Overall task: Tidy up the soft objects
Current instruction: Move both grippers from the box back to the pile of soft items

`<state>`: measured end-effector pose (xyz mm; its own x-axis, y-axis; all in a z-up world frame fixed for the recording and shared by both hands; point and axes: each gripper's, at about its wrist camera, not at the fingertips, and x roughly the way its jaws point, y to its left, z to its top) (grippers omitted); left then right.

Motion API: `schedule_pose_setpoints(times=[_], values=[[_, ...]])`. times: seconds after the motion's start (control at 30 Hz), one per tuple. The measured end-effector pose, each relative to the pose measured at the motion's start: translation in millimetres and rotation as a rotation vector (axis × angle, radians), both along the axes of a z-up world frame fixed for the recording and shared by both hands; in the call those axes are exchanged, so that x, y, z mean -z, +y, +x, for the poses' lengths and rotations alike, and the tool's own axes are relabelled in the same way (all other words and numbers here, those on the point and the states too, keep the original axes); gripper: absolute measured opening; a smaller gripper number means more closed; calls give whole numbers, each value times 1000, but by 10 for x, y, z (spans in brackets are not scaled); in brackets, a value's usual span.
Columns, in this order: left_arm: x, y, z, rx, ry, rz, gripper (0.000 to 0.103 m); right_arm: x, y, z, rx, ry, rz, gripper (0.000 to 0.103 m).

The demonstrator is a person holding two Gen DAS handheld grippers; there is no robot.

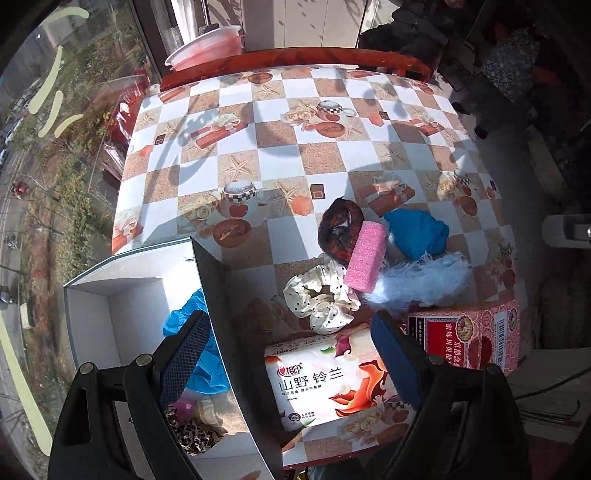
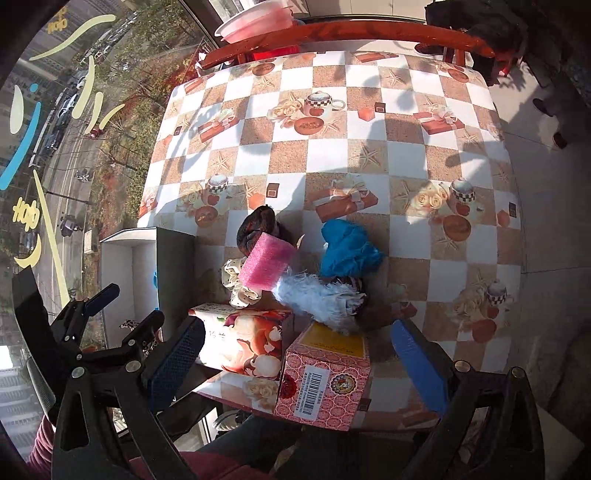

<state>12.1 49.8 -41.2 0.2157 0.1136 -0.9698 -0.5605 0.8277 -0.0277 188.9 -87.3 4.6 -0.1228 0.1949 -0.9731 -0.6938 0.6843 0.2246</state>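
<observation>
Left gripper [image 1: 291,354] and right gripper [image 2: 299,350] jaws spread, empty. Pink foam block [image 1: 365,258] lay across fluffy white tassels [image 1: 424,277], near crumpled blue cloth [image 1: 417,229].

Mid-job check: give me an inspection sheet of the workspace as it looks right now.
Surface: checkered tablecloth, far half bare, sunlit with shadows.
Job's things: pink sponge lying on a dark red scrunchie and a polka-dot scrunchie; blue cloth and pale blue fluffy piece beside them; white box at the table's left already holding a blue cloth and a leopard-print piece.
Clutter: tissue pack and red patterned carton at the near edge.
Grippers: left hand-held gripper open, empty; right hand-held gripper open, empty.
Cables: dark cords on the floor, right of the table.
Surroundings: window with street view at left, wooden chair, pink basin.
</observation>
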Motion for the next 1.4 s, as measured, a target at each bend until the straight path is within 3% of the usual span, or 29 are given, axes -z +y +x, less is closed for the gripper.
schedule_pose_setpoints(times=[0.27,0.43,0.63,0.73,0.83,0.97,1.13,1.27,1.4], values=[[565,-115,743,106,171,-4,91,659,-300,407,42,78,-67,102],[888,-107,1003,137,285,-12,91,1105,-103,620,37,123,-89,102],[1194,-14,1189,165,366,27,91,1706,307,562,-71,214,-121,102],[1253,254,1316,123,387,110,91,1912,370,569,-100,178,-182,102],[1166,698,1408,5,366,149,91,1941,293,732,-69,109,-201,102],[850,1089,1362,-124,265,122,91,1831,3,1131,40,-29,-239,102],[659,1131,1200,-158,203,74,91,1739,-457,1414,149,2,-205,101],[687,1031,1146,-157,204,45,91,1728,-686,1364,161,31,-186,102],[778,985,1196,-200,188,-38,91,1715,-767,1258,135,34,-160,102]])
